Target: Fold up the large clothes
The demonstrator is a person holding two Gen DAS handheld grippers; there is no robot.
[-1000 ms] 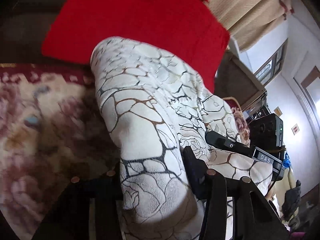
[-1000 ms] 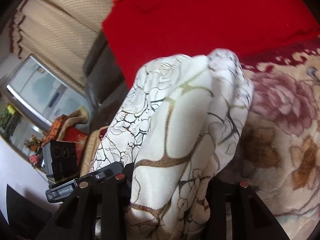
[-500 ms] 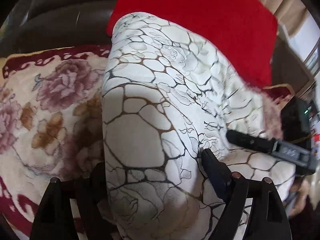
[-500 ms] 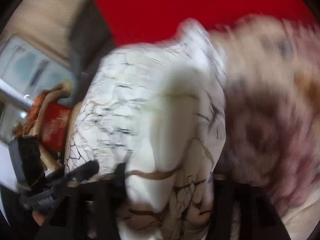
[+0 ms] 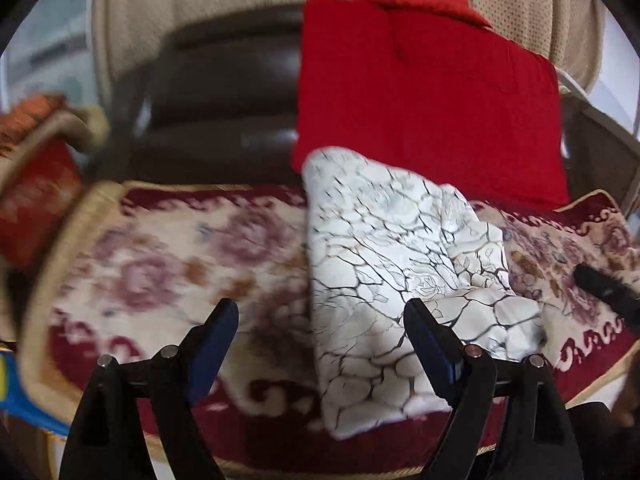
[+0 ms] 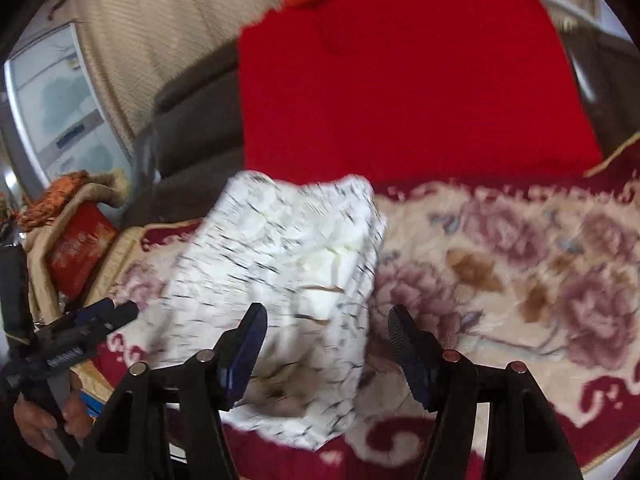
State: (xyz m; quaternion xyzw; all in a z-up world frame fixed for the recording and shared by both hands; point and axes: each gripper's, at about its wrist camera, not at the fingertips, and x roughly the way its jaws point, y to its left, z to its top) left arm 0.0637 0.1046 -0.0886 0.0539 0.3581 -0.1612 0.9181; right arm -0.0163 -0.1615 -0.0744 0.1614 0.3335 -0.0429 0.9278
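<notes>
A white garment with a black and brown crackle and rose print point(image 5: 384, 272) lies folded in a bundle on the floral sofa cover point(image 5: 168, 264). My left gripper point(image 5: 320, 324) is open and empty just in front of its near edge. The garment also shows, blurred, in the right wrist view point(image 6: 288, 280). My right gripper point(image 6: 326, 326) is open and empty above its near right corner. The other gripper shows at the left edge of the right wrist view point(image 6: 84, 328).
A red cushion point(image 5: 424, 104) leans on the dark sofa back point(image 5: 216, 92) right behind the garment. A red and orange item point(image 6: 76, 248) sits on the sofa's left arm. Beige curtains point(image 6: 160, 32) hang behind. The sofa's front edge point(image 5: 320, 468) is close to me.
Both grippers let go of the garment and pulled back. It was draped up between the fingers; now it lies on the sofa cover and both pairs of fingers are open.
</notes>
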